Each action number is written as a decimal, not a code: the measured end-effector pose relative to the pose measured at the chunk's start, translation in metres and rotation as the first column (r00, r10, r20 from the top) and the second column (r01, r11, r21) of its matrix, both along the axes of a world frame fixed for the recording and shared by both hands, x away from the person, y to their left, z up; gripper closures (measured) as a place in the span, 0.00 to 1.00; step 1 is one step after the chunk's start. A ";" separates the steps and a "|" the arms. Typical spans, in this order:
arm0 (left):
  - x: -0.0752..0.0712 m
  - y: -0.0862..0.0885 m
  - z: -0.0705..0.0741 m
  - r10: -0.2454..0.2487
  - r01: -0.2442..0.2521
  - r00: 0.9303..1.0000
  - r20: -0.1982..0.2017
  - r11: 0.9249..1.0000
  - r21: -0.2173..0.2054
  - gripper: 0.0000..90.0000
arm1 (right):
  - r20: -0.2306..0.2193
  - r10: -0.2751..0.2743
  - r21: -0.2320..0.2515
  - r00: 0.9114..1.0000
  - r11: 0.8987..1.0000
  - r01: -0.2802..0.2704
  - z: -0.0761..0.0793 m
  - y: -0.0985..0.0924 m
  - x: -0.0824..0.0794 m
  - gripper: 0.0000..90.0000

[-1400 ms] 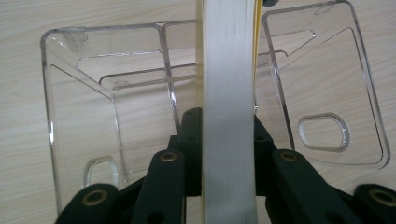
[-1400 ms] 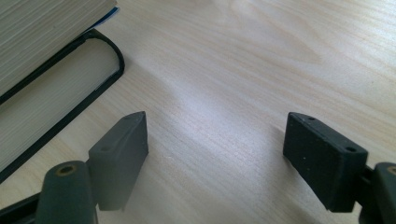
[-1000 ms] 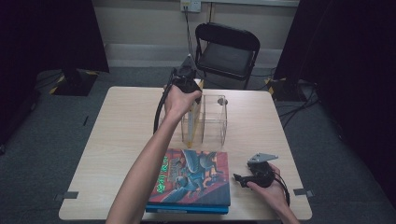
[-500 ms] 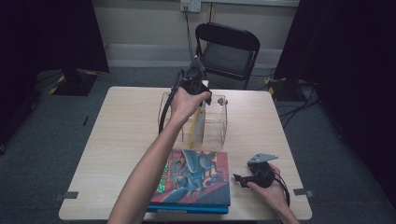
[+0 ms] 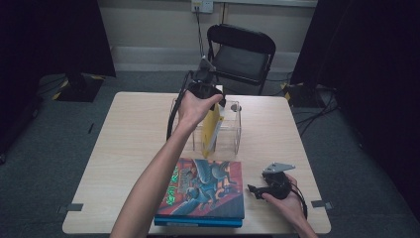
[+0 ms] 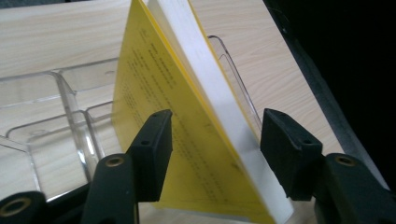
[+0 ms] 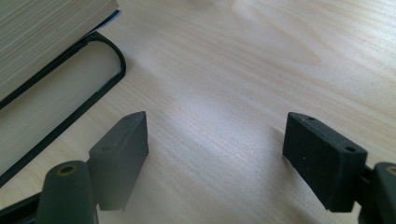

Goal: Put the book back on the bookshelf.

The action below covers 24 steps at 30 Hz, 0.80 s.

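Yellow book (image 5: 213, 130) now stands on edge in the clear acrylic rack (image 5: 233, 130) at the far middle of the table (image 5: 124, 148), leaning against a divider. Left gripper (image 6: 215, 140) has just been opening: jaws spread either side of the book, pads apparently off its covers. Placement looks done; left to do, the pull-away. Right gripper (image 5: 270, 187) rests near right, jaws spread over bare wood. Stacked books (image 5: 205, 193) lie near, likely next.

Yellow book (image 6: 187, 121) leans in clear rack (image 6: 70, 93), jaws seemingly released.
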<state>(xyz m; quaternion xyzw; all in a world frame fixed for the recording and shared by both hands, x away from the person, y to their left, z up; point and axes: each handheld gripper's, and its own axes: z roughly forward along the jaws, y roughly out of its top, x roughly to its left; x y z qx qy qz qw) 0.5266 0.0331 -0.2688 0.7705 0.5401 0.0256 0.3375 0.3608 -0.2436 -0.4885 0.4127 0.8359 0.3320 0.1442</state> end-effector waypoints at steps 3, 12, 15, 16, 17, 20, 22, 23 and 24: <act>-0.002 0.006 0.002 -0.006 0.006 0.999 0.035 1.000 0.002 0.45 | 0.000 -0.001 0.001 1.000 1.000 0.001 0.000 0.000 0.000 0.25; -0.016 0.037 0.006 -0.005 0.016 0.986 0.166 0.998 -0.067 0.38 | 0.003 -0.003 0.003 1.000 1.000 0.003 0.000 -0.001 0.000 0.25; -0.023 0.051 0.004 -0.032 0.054 0.977 0.211 0.994 -0.098 0.39 | 0.004 -0.007 0.007 1.000 1.000 0.007 0.001 -0.001 0.000 0.25; -0.026 0.055 0.003 -0.036 0.061 0.972 0.231 0.993 -0.100 0.39 | 0.006 -0.007 0.007 1.000 1.000 0.007 0.001 -0.002 0.000 0.25; -0.029 0.060 0.002 -0.046 0.075 0.969 0.243 0.991 -0.112 0.41 | 0.005 -0.009 0.006 1.000 1.000 0.009 0.001 -0.002 0.000 0.25; -0.043 0.070 -0.002 -0.065 0.084 0.949 0.307 0.995 -0.051 0.48 | 0.005 -0.014 0.003 1.000 1.000 0.014 0.002 -0.001 0.000 0.25; -0.053 0.080 -0.005 -0.075 0.115 0.940 0.334 0.988 -0.101 0.48 | 0.007 -0.013 0.004 1.000 1.000 0.013 0.002 -0.001 0.000 0.26; -0.057 0.085 -0.007 -0.078 0.128 0.937 0.341 0.984 -0.127 0.49 | 0.008 -0.017 0.005 1.000 1.000 0.017 0.002 -0.001 0.001 0.26; -0.062 0.090 -0.008 -0.084 0.140 0.930 0.357 0.981 -0.132 0.50 | 0.008 -0.019 0.007 1.000 1.000 0.019 0.002 -0.001 0.001 0.26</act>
